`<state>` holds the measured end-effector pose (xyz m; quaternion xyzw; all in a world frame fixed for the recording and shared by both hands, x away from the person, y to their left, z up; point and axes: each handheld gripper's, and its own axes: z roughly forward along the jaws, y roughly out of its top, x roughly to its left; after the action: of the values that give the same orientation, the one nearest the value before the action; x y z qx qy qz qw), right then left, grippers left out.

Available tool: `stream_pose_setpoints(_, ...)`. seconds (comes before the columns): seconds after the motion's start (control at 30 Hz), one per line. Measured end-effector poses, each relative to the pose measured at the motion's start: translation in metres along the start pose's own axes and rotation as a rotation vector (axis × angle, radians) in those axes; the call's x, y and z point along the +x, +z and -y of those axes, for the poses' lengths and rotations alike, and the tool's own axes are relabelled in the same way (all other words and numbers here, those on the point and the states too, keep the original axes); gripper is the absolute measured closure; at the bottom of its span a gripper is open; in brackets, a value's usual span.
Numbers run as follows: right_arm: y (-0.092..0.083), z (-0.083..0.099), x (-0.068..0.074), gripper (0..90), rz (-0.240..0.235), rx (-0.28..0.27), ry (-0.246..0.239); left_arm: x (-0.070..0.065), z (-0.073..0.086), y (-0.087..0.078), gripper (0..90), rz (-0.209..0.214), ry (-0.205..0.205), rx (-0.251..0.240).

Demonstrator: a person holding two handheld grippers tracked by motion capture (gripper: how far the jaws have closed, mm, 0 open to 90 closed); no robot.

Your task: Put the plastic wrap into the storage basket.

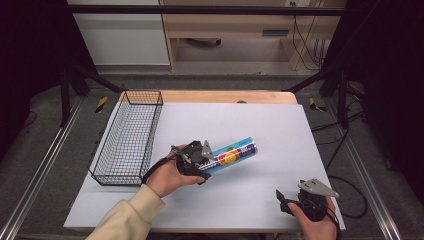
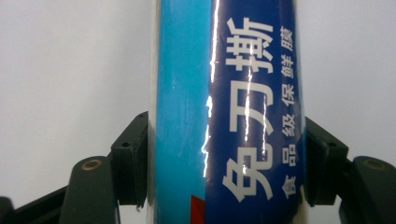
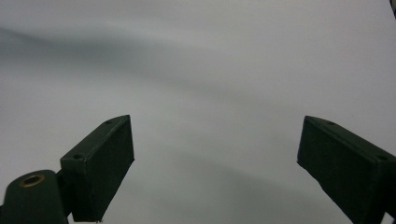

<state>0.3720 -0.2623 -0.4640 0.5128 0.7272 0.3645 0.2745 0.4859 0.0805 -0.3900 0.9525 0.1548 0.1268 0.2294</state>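
left tongs [image 1: 207,161]: clamped on the blue roll box [image 1: 231,155], jaws against both its sides, centre of the high view.
blue roll box: long, raised aslant over the white table [image 1: 260,130].
writing: white chinese characters along its dark blue side, "免刀撕", "食品级保鲜膜".
right tongs [image 1: 281,197]: spread wide, nothing between, lower right.
wire basket [image 1: 127,135]: black, left of frame, well apart.
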Motion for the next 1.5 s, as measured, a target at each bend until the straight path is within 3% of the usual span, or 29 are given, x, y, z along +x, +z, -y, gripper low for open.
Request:
stream_pose_setpoints(0.17,0.0,0.0,0.0,11.1,-0.008,-0.004,0.004,0.007,0.003,-0.021,31.8,-0.033,-0.028,-0.038)
stream_pose_setpoints(0.23,0.0,0.0,0.0,11.1,-0.009,-0.007,-0.001,0.014,0.007,-0.038,31.8,-0.058,-0.066,-0.065)
stream_pose_setpoints(0.57,-0.001,0.0,0.0,11.1,-0.005,-0.012,-0.003,0.031,0.025,-0.082,31.8,-0.15,-0.112,-0.074)
stream_pose_setpoints(1.2,-0.002,0.0,-0.001,11.2,0.006,-0.019,0.016,0.059,0.061,-0.118,31.8,-0.261,-0.221,-0.053)
stream_pose_setpoints(1.5,-0.002,0.0,-0.001,11.2,0.01,-0.02,0.012,0.066,0.073,-0.121,31.8,-0.32,-0.266,-0.04)
